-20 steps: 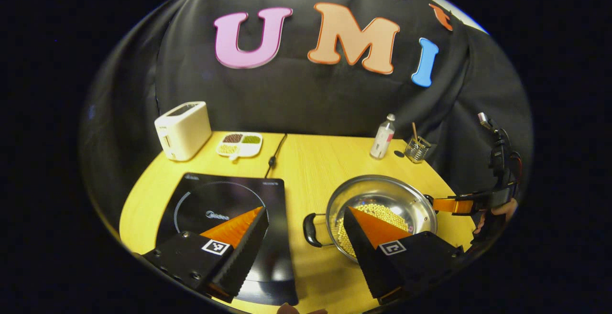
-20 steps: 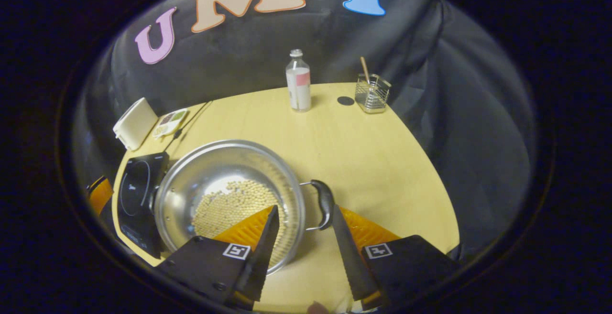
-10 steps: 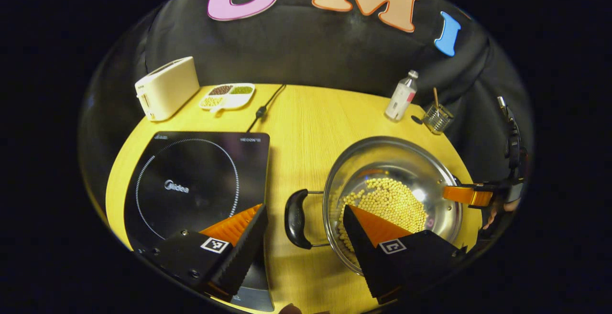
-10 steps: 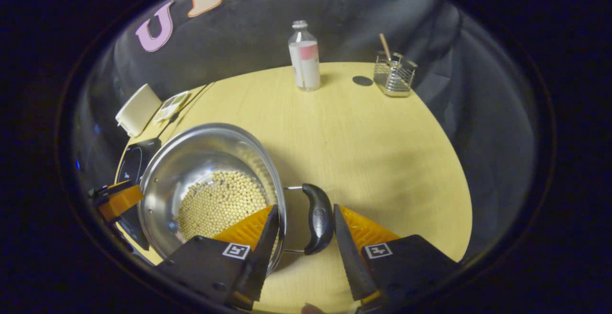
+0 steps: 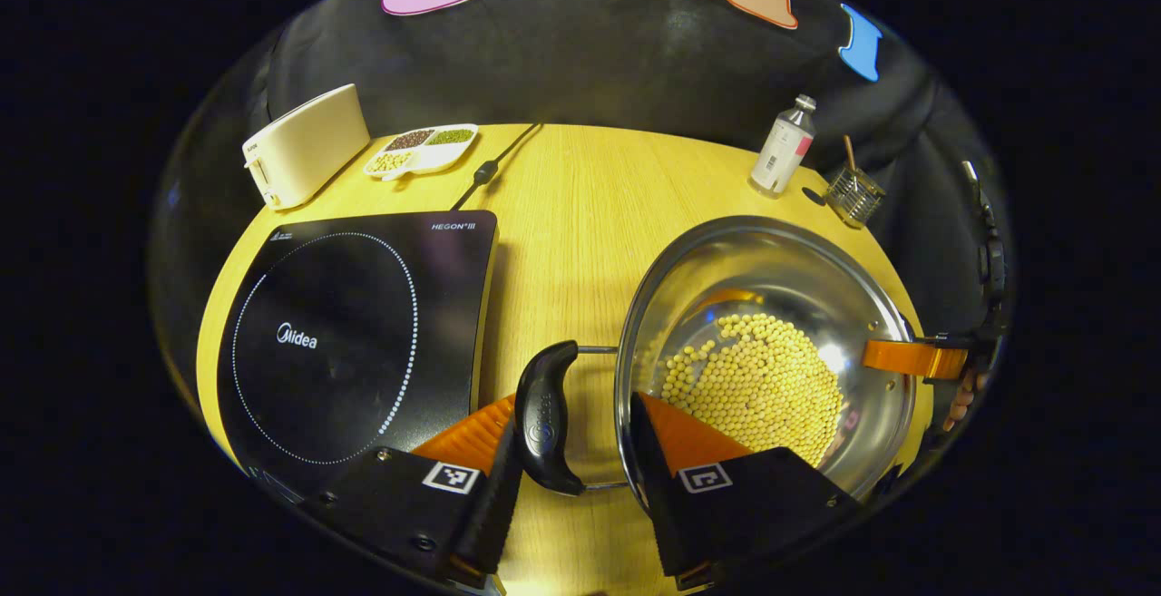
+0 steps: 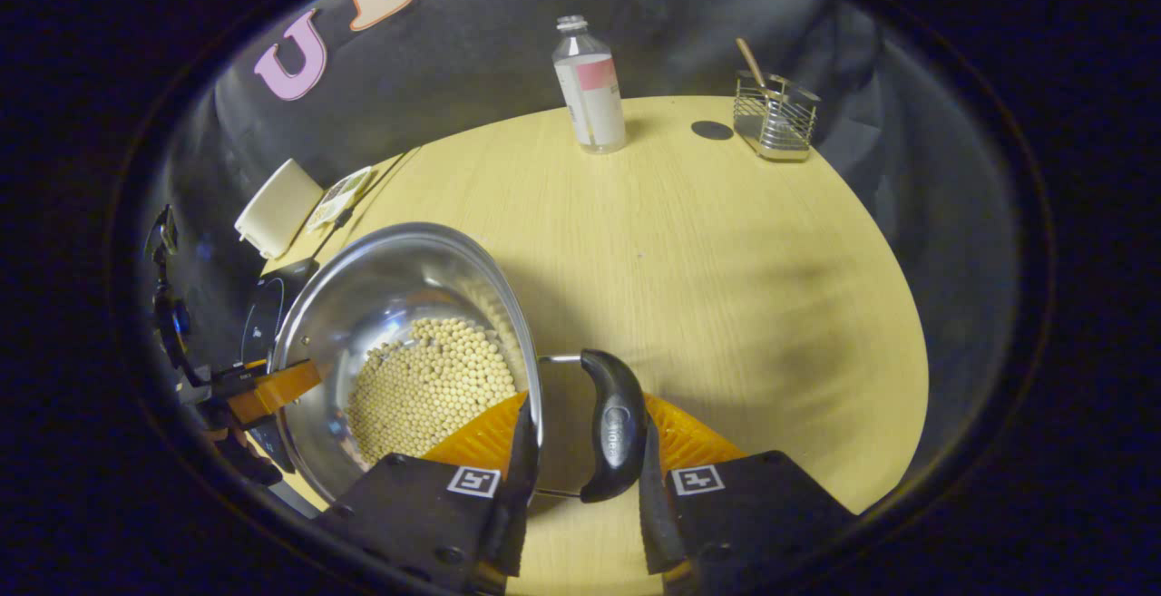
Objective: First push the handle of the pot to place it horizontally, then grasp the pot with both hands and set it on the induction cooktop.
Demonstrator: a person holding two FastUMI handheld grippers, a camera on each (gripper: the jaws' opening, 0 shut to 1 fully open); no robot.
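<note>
Left gripper view looks down on a steel pot (image 5: 771, 342) holding pale yellow beans (image 5: 757, 387), standing on the wooden worktop (image 5: 562, 215) just to the right of the black induction cooktop (image 5: 354, 324). The left gripper (image 5: 571, 473) has its fingers drawn in narrow around the pot's near black handle (image 5: 544, 419): one finger lies against the handle's outer side, the other sits over the pot's rim, so the handle and rim stand between them. Whether both fingers press on the handle I cannot tell. At the far side of the pot the other gripper reaches the opposite rim.

Right gripper view shows the right gripper (image 6: 580, 478) in the same pose on the other black handle (image 6: 615, 424), which sits between its narrowed fingers; the inner finger lies over the rim above the beans. Firm contact on both sides cannot be told.

Along the back of the worktop stand a cream toaster (image 5: 304, 142), a divided dish (image 5: 422, 147) of dried beans, a bottle (image 6: 590, 88) and a wire holder (image 6: 771, 111).
</note>
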